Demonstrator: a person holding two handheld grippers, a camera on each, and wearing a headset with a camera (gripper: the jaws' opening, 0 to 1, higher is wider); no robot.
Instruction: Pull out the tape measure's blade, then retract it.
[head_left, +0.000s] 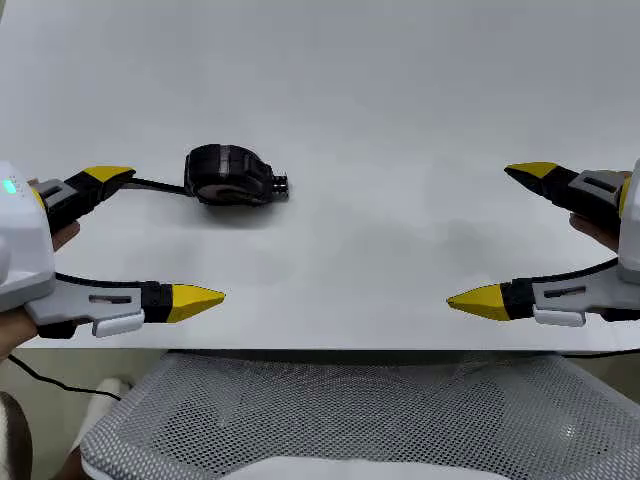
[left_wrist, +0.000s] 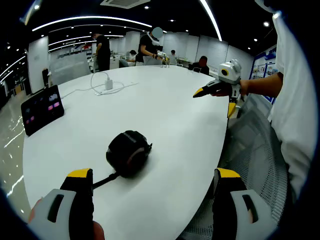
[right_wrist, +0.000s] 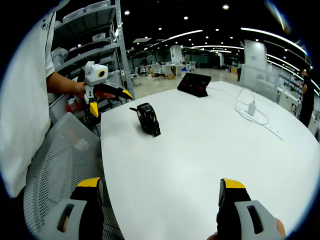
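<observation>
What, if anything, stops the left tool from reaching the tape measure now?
Likely reachable, yes: the left tool is open and the tape measure lies just ahead on the table, nothing between.

1. The tape measure is a black, rounded case with a grey side face.
2. It lies free on the white surface, left of centre in the head view.
3. It is wound in, with only the end hook showing at its mouth.
4. A black strap trails from its opposite end.

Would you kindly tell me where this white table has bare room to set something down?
Free: the wide stretch of table between the tape measure and the right gripper, and the strip along the near edge. Crowded: around the tape measure by the left gripper.
</observation>
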